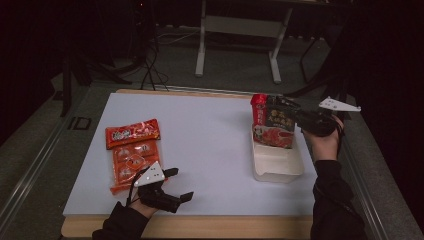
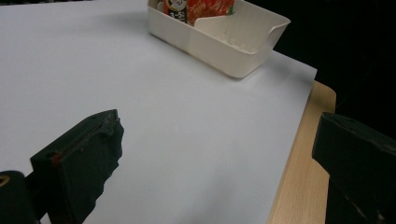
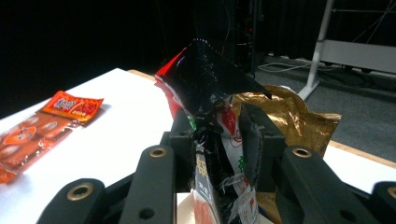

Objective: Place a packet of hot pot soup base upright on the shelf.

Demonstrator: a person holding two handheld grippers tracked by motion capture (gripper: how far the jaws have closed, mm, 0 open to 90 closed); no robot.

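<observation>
A dark snack packet (image 1: 278, 128) with red print stands upright in the far end of a white tray (image 1: 278, 170). My right gripper (image 1: 286, 111) comes in from the right at its top edge. In the right gripper view the packet's crumpled top (image 3: 210, 79) sits between the two jaws with both pads (image 3: 254, 135) against it. A red packet (image 1: 259, 107) and a gold one (image 3: 299, 112) stand right behind it. My left gripper (image 1: 182, 184) rests open at the table's near left with nothing between its jaws, which stand far apart over the white sheet (image 2: 187, 140).
Two red-orange packets (image 1: 132, 132) (image 1: 131, 164) lie flat at the left of the sheet, just beyond my left gripper. The tray's near half (image 2: 233, 46) holds nothing. The wooden table edge (image 1: 200, 226) runs along the front. A desk frame (image 1: 240, 30) stands on the floor behind.
</observation>
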